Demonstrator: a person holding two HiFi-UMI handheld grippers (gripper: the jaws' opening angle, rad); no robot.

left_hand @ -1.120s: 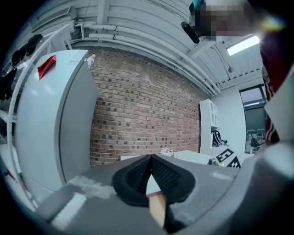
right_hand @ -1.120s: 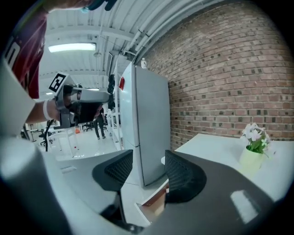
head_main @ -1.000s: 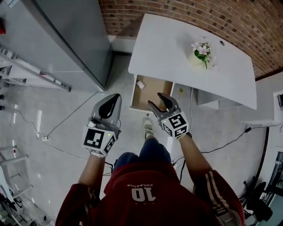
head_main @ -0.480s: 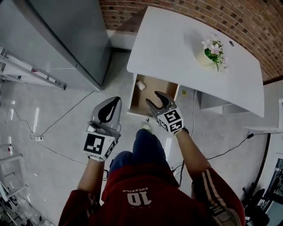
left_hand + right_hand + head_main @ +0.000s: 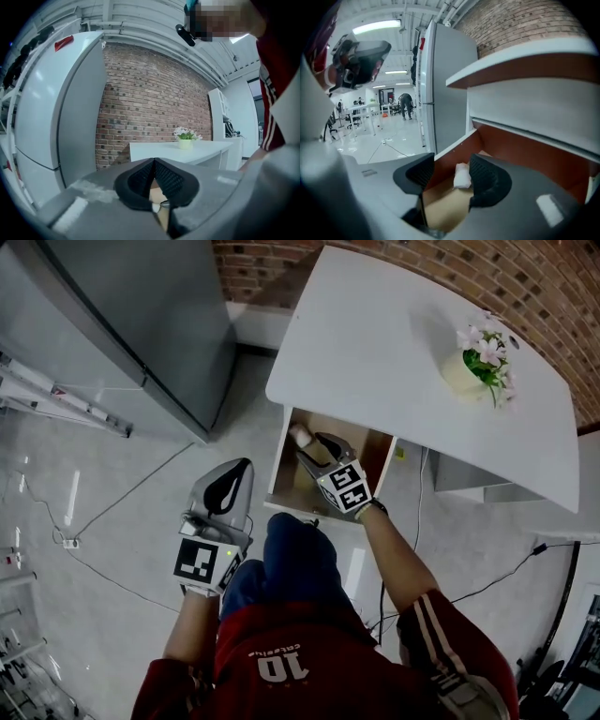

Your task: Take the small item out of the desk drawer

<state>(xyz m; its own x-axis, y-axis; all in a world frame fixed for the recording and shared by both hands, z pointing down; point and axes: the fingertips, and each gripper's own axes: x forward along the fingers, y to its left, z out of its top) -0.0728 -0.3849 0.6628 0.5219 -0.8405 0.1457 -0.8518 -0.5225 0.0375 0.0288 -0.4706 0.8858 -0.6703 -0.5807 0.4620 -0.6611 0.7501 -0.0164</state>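
Observation:
The desk drawer stands pulled out under the white desk. A small white item lies at its back left corner. My right gripper reaches into the drawer, open, its jaws having just been opening. In the right gripper view the item lies just beyond the right gripper, close to the right pad, with no pad pressing on it. My left gripper hangs shut and empty left of the drawer, above the floor. In its own view the left gripper points toward the desk.
A flower pot stands on the desk top. A tall grey refrigerator is to the left, brick wall behind. Cables run over the floor. The person's knee is in front of the drawer.
Both grippers have sunk. The right one has gone forward and down into the drawer, up to the white item. The left one has dropped beside the knee.

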